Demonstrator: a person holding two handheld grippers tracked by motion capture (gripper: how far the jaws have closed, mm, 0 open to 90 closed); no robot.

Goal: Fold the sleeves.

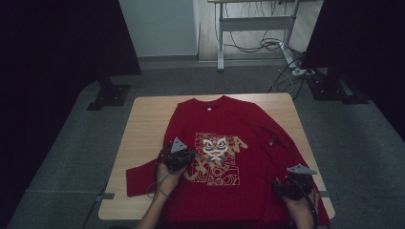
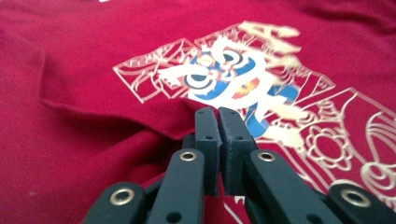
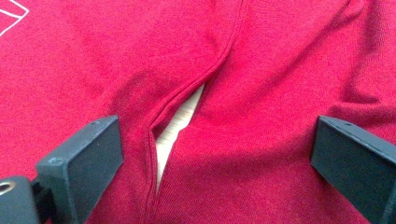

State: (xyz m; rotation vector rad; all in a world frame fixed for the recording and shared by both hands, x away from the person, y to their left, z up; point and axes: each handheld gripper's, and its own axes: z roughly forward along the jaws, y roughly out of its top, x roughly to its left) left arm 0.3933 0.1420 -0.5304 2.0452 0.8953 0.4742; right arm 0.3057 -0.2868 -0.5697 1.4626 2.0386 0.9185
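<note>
A red T-shirt [image 1: 224, 138] with a lion-dance print [image 2: 224, 74] lies face up on the wooden table [image 1: 148, 119]. My left gripper [image 1: 180, 158] is low over the shirt's left side, just left of the print. Its jaws [image 2: 217, 114] are pressed together, and a raised fold of red cloth [image 2: 116, 116] runs up to them. My right gripper [image 1: 292, 183] hovers over the shirt's lower right. It stands open, wide apart over a seam [image 3: 196, 84] where a slit of bare table [image 3: 180, 119] shows between two layers of cloth.
The shirt's left sleeve [image 1: 141, 179] lies spread toward the table's front left corner. Grey carpet surrounds the table. Black stand bases [image 1: 110, 95] flank it, and cables [image 1: 282, 71] lie on the floor behind, under a desk frame [image 1: 253, 24].
</note>
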